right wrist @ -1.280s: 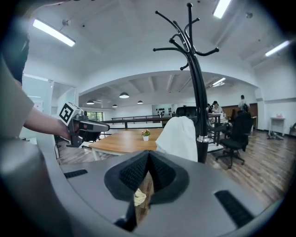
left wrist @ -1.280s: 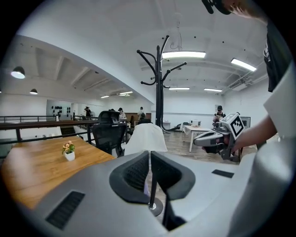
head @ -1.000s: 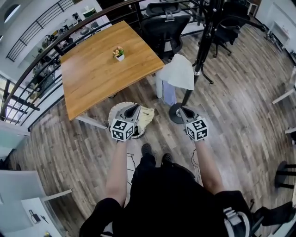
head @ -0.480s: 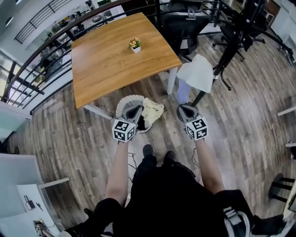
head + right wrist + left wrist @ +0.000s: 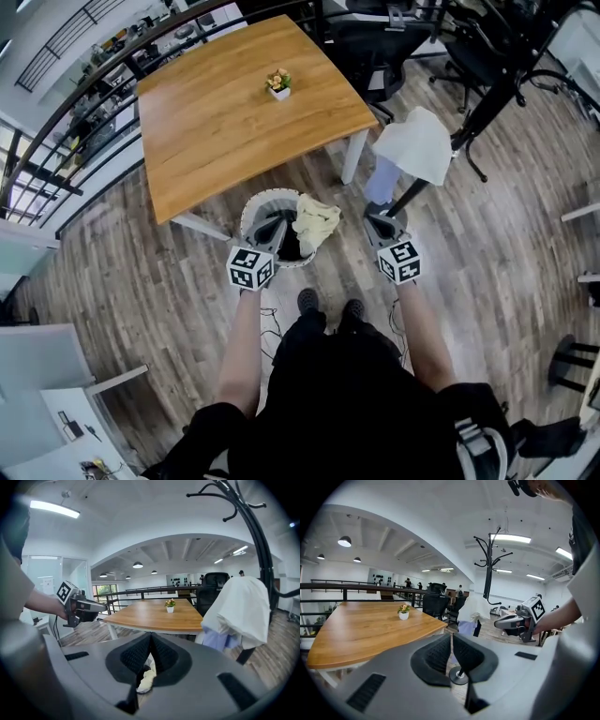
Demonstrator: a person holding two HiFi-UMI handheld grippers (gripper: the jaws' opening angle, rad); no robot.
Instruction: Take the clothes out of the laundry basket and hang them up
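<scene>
The left gripper (image 5: 273,224) is closed – its two dark ribbed jaws meet with nothing between them, as the left gripper view (image 5: 451,642) shows. From the head view it lines up with the near edge of a round white laundry basket (image 5: 255,201) standing on the wood-plank floor (image 5: 487,253). A pale yellow garment (image 5: 317,221) is draped over the basket's right rim, and dark clothes (image 5: 290,249) lie inside.

The right gripper (image 5: 377,221) is well to the right of the basket, also closed and holding nothing; in its own view (image 5: 151,645) a scrap of the pale garment shows beyond the jaws, not gripped. Each gripper is held out level in front of the person.

Just right of the basket stands a black coat stand (image 5: 488,101). A white garment (image 5: 414,144) hangs from it – with a light blue garment (image 5: 382,180) beneath.

Beyond the basket, at the far left, is a wooden desk (image 5: 225,122) bearing a small potted plant (image 5: 278,83). A black office chair (image 5: 370,47) sits at the far side.
</scene>
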